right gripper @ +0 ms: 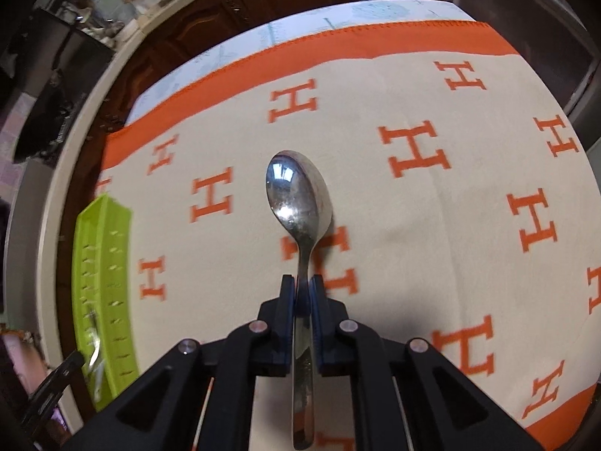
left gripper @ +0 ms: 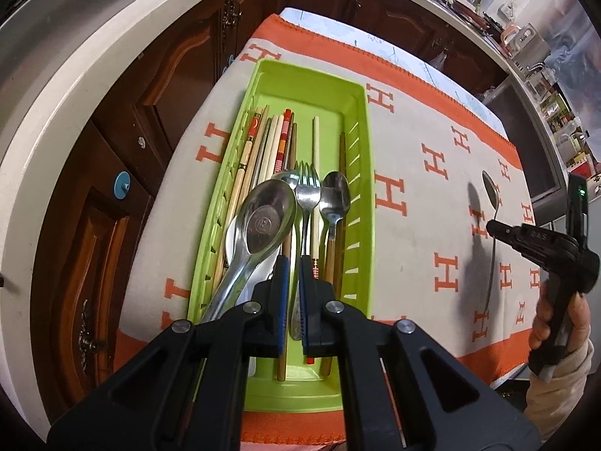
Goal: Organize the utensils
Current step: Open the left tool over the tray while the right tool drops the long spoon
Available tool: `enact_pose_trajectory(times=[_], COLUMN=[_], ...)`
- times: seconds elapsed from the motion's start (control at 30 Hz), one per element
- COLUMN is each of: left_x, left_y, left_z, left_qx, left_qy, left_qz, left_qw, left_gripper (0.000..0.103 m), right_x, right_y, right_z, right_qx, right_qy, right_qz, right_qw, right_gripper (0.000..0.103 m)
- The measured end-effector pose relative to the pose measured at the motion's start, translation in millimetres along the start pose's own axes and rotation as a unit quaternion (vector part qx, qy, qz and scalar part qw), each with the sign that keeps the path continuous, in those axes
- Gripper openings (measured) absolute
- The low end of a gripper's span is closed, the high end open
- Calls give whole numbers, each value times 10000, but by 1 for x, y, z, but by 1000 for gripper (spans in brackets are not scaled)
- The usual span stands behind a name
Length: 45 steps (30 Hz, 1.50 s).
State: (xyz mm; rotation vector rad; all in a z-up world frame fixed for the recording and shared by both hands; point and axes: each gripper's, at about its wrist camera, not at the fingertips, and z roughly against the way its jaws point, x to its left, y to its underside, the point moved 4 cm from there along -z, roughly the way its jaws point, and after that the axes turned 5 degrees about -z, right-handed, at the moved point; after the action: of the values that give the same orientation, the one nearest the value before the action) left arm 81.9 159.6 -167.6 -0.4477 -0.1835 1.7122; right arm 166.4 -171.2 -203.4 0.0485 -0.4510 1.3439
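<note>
The right gripper [right gripper: 301,282] clamps a steel spoon [right gripper: 299,191] by its neck, bowl ahead of the jaws, apparently bound for the green utensil tray [left gripper: 358,143]; the left gripper [left gripper: 294,263] pinches a fork [left gripper: 308,195] there.

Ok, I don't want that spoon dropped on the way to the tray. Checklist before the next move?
1. Right gripper shut on spoon: ok.
2. Grip point: on the handle, behind the bowl: ok.
3. Spoon lifted off the cloth: cannot tell.
4. Green tray has free space along its right side: ok.
5. Left gripper out of the drop zone: not ok, it sits over the tray around the fork handle.
</note>
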Motion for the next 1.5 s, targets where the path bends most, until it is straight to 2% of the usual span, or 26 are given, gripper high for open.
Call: enact_pose_trajectory(times=[0.2,0.37,0.43,0.5,0.57,0.6,0.63,0.7,0.9,1.13,1.23,1.5], left_x=[4,15,19,23,27,28,30,34,39,42,43,36], left_y=[-3,-9,-11,-13,-15,-16,-18,-21,-31,-34,-31,-22], left_z=[6,12,11,12,12,12,12,14,13,7,5,5], left_qx=[-79,-83,-21,-11,-25,-30,-70,-164,-220,-179,-133,-56], left_qy=[-165,-706,-832,-868,-898,-924,-960,-982,-1126,-1118,-1137,-1104], left_qz=[-35,-225,-268,-248,-258,-267,-267,-245,-265,-236,-231,-266], left_qw=[9998,9972,9962,9959,9956,9954,9950,9947,9930,9933,9932,9935], left_gripper=[3,3,3,3,9,25,46,60,60,60,60,61], right_x=[48,120,151,173,188,194,194,199,197,192,189,170], right_y=[18,40,48,52,53,54,53,52,55,57,59,68], right_z=[20,32,29,19,4,-4,-9,-23,-44,-43,-37,-18], right_qx=[338,652,778,804,920,952,959,1025,1365,1396,1340,979], right_qy=[-873,-1537,-1658,-1590,-1564,-1498,-1431,-1321,-1260,-1321,-1368,-1075], right_qz=[238,768,965,1084,1066,1038,1019,906,569,442,482,868], right_qw=[9953,9830,9783,9780,9776,9786,9798,9818,9809,9804,9803,9856], right_gripper=[7,8,8,8,8,8,8,8,12,12,12,12])
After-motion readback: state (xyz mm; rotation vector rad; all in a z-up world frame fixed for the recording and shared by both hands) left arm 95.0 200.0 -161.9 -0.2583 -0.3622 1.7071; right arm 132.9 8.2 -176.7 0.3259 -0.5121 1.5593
